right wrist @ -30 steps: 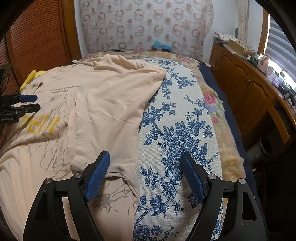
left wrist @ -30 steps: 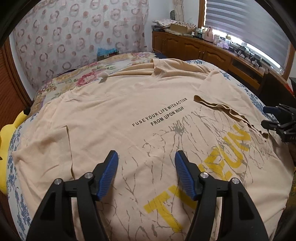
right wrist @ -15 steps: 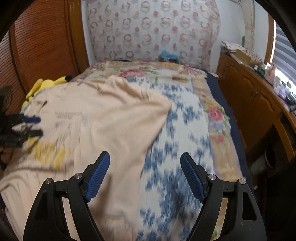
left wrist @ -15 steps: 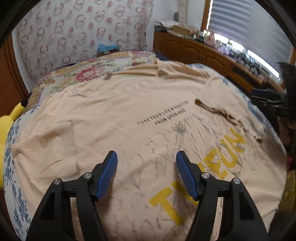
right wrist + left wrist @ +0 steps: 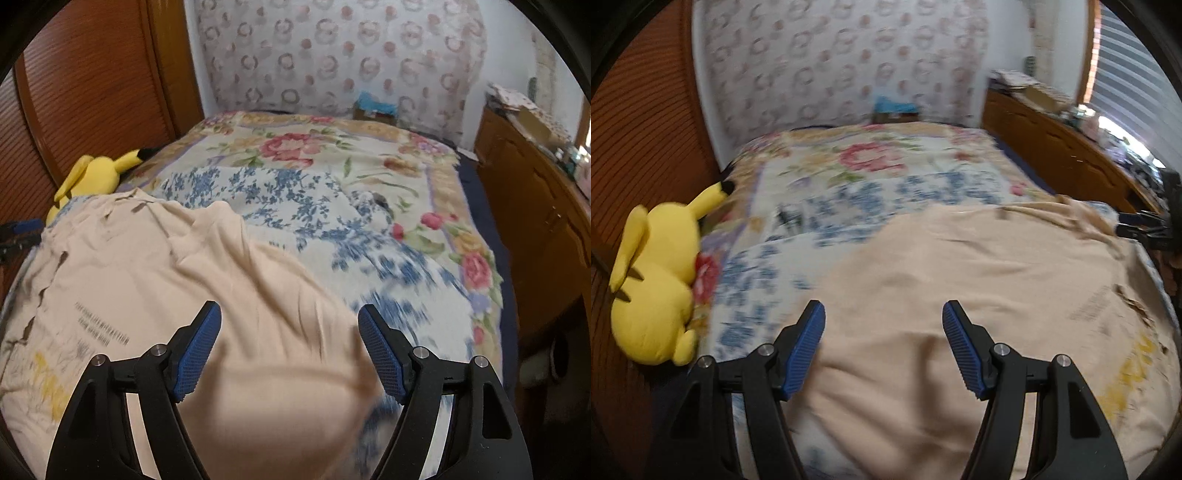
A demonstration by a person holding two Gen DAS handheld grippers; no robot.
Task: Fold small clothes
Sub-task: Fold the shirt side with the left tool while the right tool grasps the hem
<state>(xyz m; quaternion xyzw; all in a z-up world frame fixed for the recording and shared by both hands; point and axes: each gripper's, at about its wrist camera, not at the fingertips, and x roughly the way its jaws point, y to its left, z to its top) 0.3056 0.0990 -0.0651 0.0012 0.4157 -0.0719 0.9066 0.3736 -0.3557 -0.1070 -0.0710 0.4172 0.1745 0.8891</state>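
A beige T-shirt [image 5: 960,280] with black lettering [image 5: 99,332] and a yellow print lies spread on the bed, blurred by motion. My left gripper [image 5: 883,314] hangs open above the shirt's left part, with nothing between its blue pads [image 5: 805,350]. In the right wrist view the shirt [image 5: 155,266] fills the lower left, and my right gripper [image 5: 289,314] stands open over its right edge, holding nothing. Each gripper also shows in the other's view: the right gripper [image 5: 1137,225] at the far right edge, the left gripper [image 5: 20,230] at the far left.
The bed is covered by a floral blanket [image 5: 314,177] in blue and red. A yellow plush toy [image 5: 653,288] lies at the bed's left edge beside a slatted wooden wall [image 5: 81,81]. A wooden cabinet [image 5: 535,206] runs along the right.
Both views have swung away from the shirt's printed middle, the left one toward its left side and the plush toy, the right one up the bed. Both grippers stay open.
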